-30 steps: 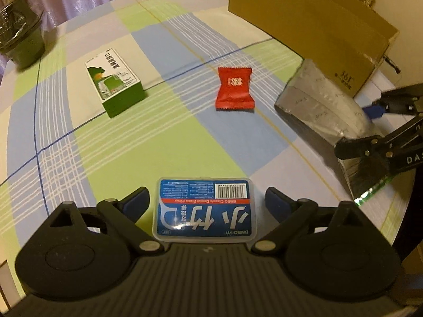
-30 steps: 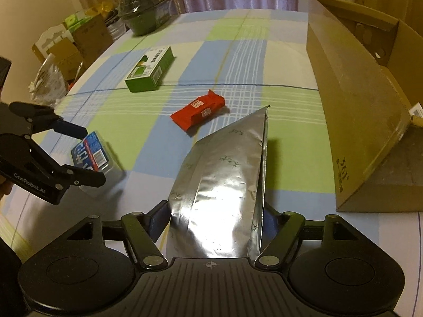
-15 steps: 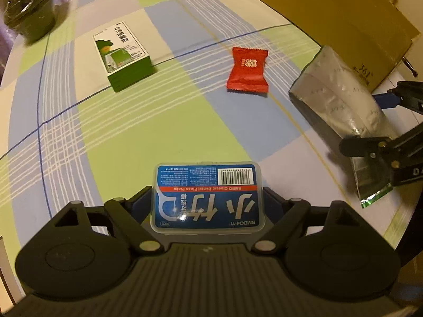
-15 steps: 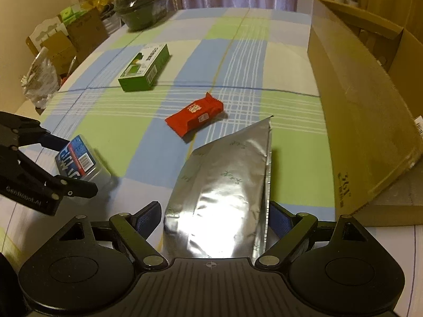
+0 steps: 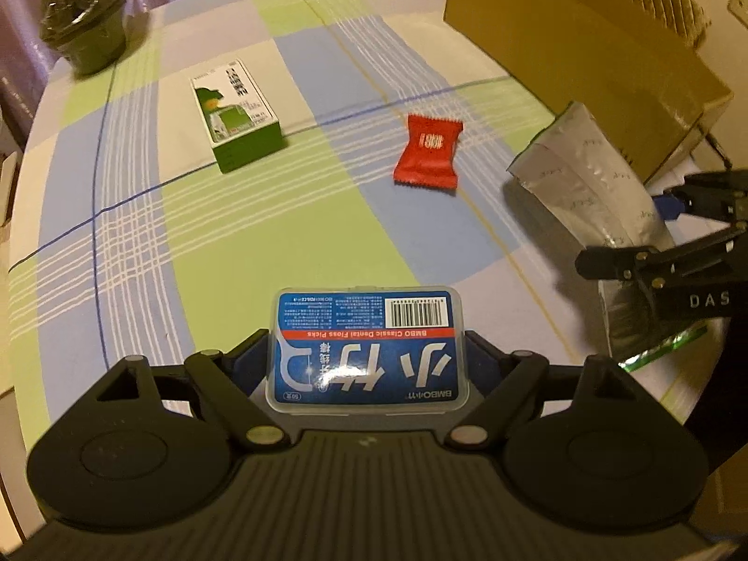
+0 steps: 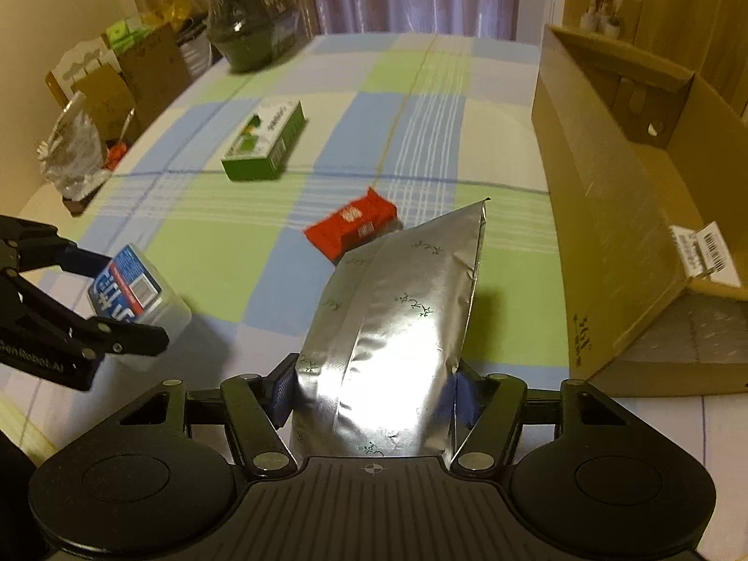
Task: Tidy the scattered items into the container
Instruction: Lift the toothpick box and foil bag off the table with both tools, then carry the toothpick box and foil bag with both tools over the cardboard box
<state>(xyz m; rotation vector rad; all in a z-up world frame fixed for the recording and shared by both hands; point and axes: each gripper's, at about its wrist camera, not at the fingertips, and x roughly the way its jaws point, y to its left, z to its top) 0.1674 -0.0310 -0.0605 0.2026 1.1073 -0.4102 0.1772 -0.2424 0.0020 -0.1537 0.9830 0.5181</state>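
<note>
The left gripper (image 5: 367, 364) has its fingers clenched on a clear box of dental floss picks (image 5: 367, 346), near side of the table from the big cardboard box (image 6: 622, 215). The right gripper (image 6: 374, 392) is closing its fingers on a silver foil pouch (image 6: 397, 318), which sits between them just beside the cardboard box. Nothing looks tidied away yet, I think. A red snack packet (image 5: 427, 152) and a green carton (image 5: 238, 121) lie on the checked table (image 5: 290, 243), farther from the cardboard box. Its open top leaves room to drop things in. The table's rounded edge is close behind both grippers.
</note>
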